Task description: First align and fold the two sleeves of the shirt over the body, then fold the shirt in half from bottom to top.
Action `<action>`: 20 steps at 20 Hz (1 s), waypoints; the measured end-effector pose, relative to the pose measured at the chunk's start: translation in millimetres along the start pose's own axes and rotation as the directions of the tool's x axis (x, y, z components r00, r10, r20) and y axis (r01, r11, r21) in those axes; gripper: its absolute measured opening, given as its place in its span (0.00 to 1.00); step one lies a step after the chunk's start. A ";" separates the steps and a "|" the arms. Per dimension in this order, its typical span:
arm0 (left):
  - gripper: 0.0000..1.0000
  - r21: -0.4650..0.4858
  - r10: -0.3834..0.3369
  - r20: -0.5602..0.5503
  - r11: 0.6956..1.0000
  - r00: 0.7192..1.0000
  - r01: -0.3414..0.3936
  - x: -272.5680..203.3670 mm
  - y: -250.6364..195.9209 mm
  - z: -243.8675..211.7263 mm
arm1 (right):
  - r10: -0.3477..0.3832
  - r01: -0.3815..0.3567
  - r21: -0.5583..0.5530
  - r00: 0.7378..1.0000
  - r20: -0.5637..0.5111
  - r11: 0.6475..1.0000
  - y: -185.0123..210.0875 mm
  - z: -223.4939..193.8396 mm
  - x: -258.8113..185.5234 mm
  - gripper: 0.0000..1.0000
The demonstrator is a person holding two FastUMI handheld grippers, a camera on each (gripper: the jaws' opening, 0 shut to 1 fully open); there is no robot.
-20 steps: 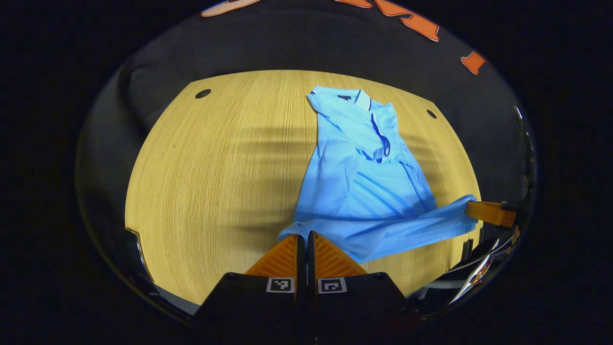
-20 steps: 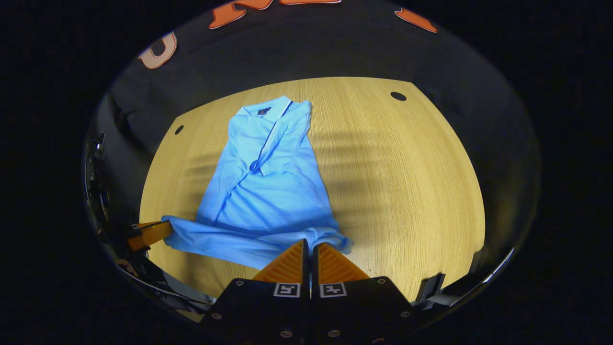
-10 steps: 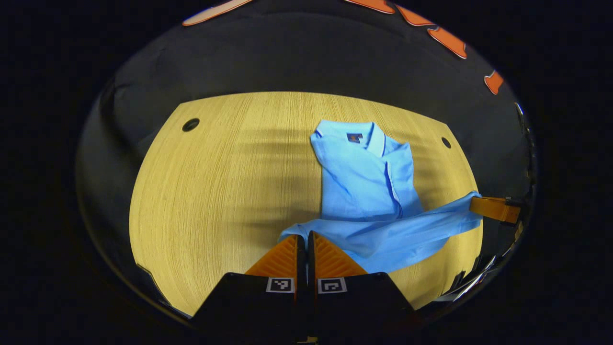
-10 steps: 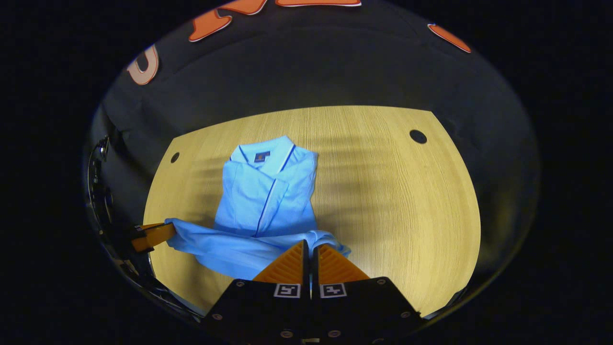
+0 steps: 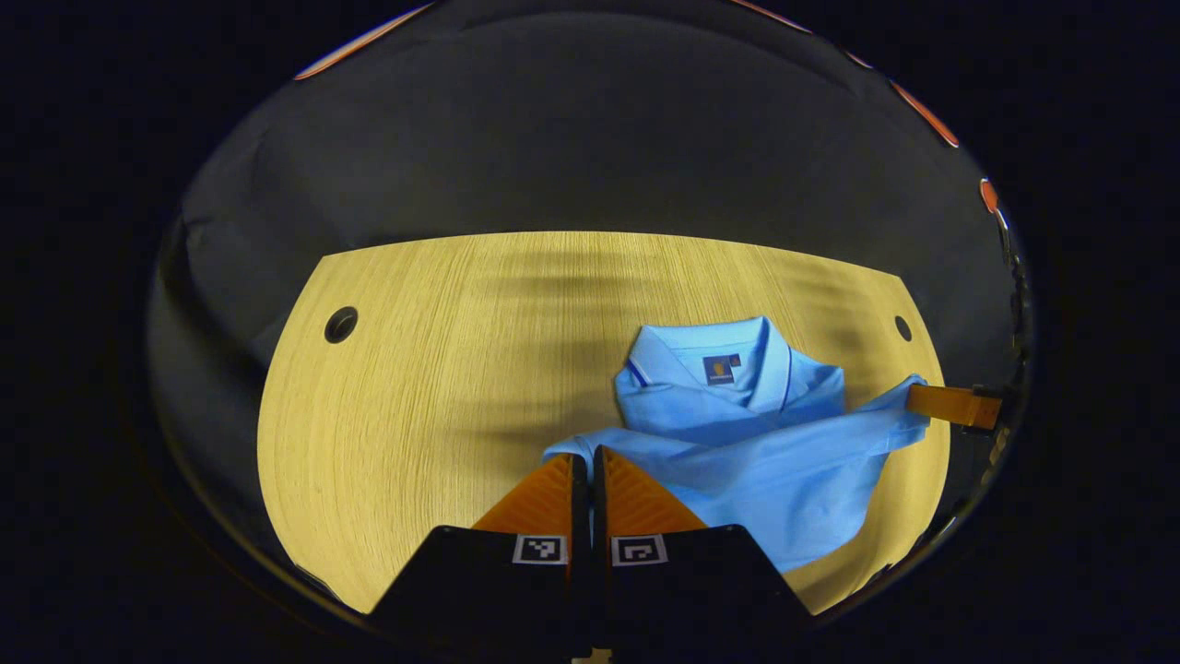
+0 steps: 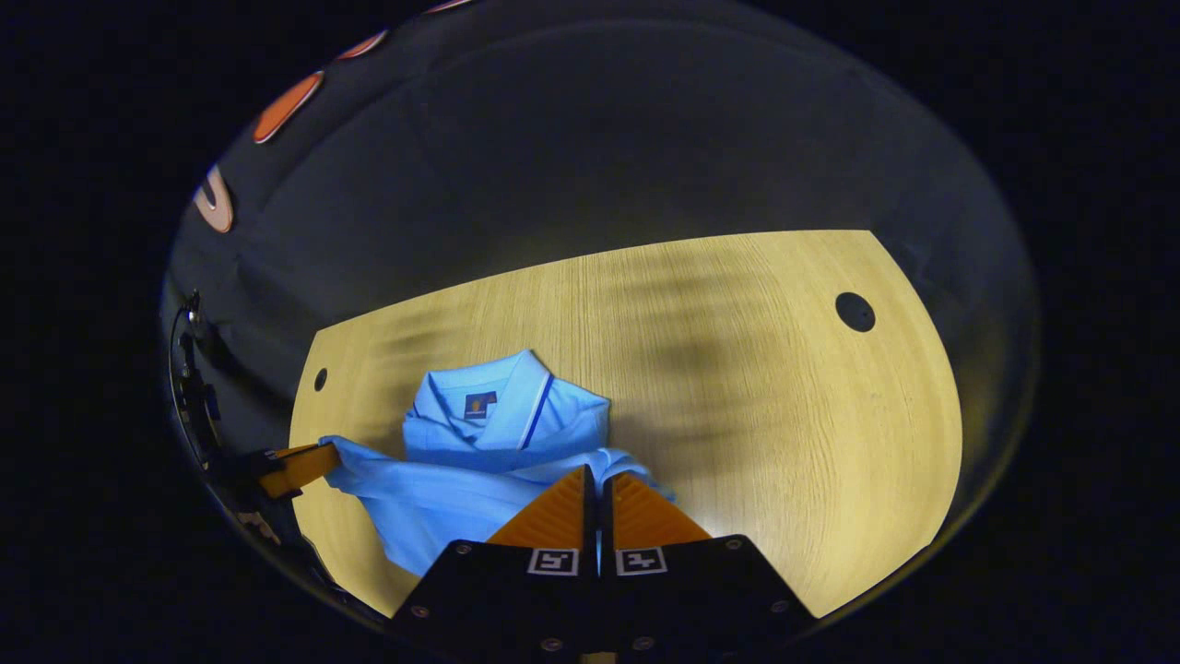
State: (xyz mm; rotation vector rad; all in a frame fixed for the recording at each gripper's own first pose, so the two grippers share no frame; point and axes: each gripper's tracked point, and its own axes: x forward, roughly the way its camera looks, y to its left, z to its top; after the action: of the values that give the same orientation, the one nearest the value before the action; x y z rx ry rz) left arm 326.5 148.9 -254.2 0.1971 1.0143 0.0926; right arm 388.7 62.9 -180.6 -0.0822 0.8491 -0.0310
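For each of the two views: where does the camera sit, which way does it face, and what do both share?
Left gripper view: rides on the left claw, facing forward across the table to the booth wall; its own fingers pinch the shirt hem.
Right gripper view: rides on the right claw, facing likewise; its fingers pinch the hem too.
Shared: the shirt's collar, the table, and each view's edge shows the other claw.

Left tool (image 5: 582, 458) and right tool (image 6: 597, 480) both clamped closed.

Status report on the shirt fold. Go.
Left hand-held gripper and right hand-held gripper both shut on the shirt hem corners. Hem lifted and carried up near the collar. Table ahead shows nothing in the way.
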 end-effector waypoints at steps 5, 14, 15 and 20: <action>0.11 0.051 0.029 -0.014 0.998 0.999 -0.029 37.6 -3.4 1.4 | -0.042 0.043 0.030 0.998 -0.037 0.999 -20.8 -4.9 42.9 0.02; 1.00 -0.005 0.032 0.176 0.999 0.984 -0.031 -10.2 -11.1 33.0 | -0.088 0.089 -0.027 0.994 0.059 0.996 -29.1 2.1 -1.8 0.99; 1.00 -0.008 0.026 0.205 1.000 0.978 -0.025 -25.5 -13.5 35.7 | -0.081 0.084 -0.030 0.993 0.084 0.996 -25.2 3.2 -16.5 0.99; 1.00 0.006 -0.002 0.363 1.000 0.932 -0.001 -114.9 -20.3 24.2 | -0.069 0.088 -0.069 0.968 0.239 0.994 -2.3 -6.7 -91.9 0.98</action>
State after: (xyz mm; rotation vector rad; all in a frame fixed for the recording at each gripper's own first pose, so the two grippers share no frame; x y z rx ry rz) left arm 286.3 106.8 -150.2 0.2106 0.6446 0.0496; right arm 323.0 65.7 -116.0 -0.1904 0.6077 -0.0610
